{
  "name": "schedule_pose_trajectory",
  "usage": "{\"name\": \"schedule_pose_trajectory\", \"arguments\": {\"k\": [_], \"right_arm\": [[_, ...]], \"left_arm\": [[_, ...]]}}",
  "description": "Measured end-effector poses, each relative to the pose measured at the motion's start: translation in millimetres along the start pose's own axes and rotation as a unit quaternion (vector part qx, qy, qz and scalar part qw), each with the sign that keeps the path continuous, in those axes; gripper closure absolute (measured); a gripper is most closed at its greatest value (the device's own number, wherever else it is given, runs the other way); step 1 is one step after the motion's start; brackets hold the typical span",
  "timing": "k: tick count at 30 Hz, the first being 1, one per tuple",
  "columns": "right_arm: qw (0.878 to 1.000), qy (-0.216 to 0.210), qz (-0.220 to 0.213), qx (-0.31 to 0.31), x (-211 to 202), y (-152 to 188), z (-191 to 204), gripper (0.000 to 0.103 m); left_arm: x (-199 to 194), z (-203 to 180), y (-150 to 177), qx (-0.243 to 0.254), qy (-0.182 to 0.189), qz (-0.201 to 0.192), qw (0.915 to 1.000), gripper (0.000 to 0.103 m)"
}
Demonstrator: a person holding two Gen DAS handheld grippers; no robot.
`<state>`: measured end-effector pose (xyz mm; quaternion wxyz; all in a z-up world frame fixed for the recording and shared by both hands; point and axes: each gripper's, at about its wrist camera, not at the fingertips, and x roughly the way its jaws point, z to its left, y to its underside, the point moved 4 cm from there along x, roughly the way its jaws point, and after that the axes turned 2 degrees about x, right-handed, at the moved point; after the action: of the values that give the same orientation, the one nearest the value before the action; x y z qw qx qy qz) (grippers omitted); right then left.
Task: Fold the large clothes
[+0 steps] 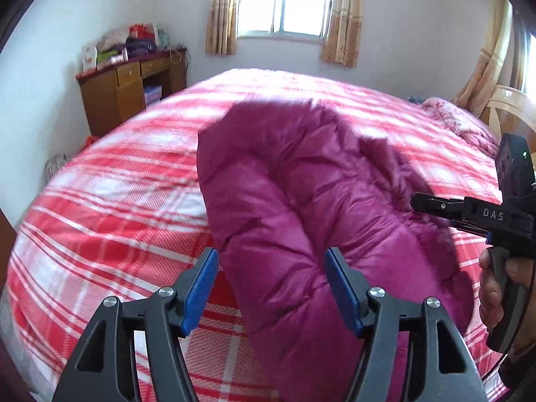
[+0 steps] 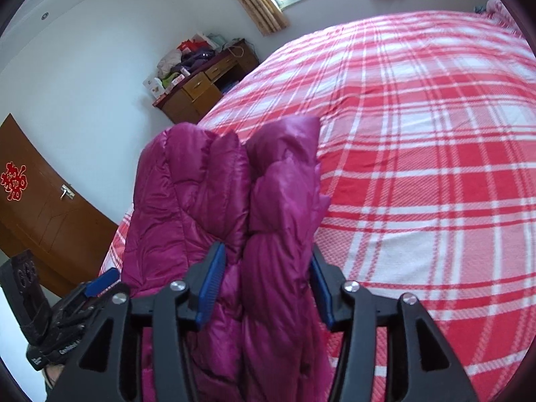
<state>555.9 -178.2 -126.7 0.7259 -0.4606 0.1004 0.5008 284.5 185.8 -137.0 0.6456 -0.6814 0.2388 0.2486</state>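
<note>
Red-and-white checked bedding (image 1: 110, 181) carries a magenta puffer jacket (image 1: 301, 207), bunched up. Left gripper (image 1: 271, 288) is spread wide, jacket between its pads untouched. Right gripper (image 2: 268, 288) is parted around a jacket fold.

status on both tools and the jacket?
Left tool open, jacket between the pads, not pinched. Right tool open around a jacket fold. Jacket bunched on plaid bed. Nothing in the way.

"DAS" is printed on the right hand-held gripper (image 1: 417, 202).
</note>
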Motion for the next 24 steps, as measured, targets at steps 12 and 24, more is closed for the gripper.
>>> {"name": "schedule_pose_trajectory", "arguments": {"k": [12, 24], "right_arm": [[0.993, 0.047, -0.103, -0.025, -97, 4, 33, 0.023], [0.984, 0.043, -0.151, -0.084, -143, 12, 83, 0.012]], "left_arm": [[-77, -8, -30, 0.000, -0.018, -0.094, 0.9954, 0.030], [-128, -14, -46, -0.006, -0.005, -0.152, 0.9884, 0.021]]}}
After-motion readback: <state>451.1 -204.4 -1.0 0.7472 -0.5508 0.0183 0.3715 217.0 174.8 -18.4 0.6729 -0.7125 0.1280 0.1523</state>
